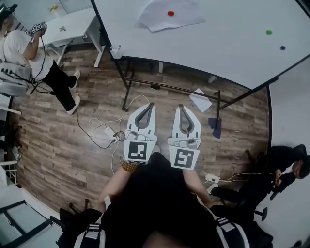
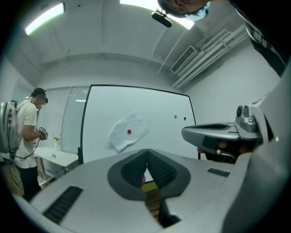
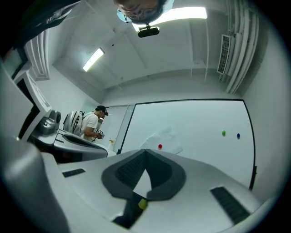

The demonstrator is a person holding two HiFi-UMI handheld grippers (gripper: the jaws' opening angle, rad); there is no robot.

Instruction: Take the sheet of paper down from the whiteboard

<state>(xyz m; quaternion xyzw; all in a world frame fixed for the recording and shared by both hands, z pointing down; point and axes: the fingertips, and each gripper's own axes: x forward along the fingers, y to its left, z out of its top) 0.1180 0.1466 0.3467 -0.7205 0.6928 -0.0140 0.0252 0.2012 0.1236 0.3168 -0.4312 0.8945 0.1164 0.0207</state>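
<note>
Paper [image 1: 160, 20] sits under a red magnet [image 1: 170, 13] on the whiteboard [image 1: 227, 48], well ahead, between left gripper [image 1: 148, 105] and right gripper [image 1: 183, 107]; neither clearly nearer, both jaws closed, empty.

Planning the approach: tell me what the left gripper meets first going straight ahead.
The left gripper would probably meet the whiteboard, at or beside the sheet of paper; nothing shows between, depth unclear.

creased paper [image 1: 167, 22], wood-grain floor [image 1: 48, 140]
</note>
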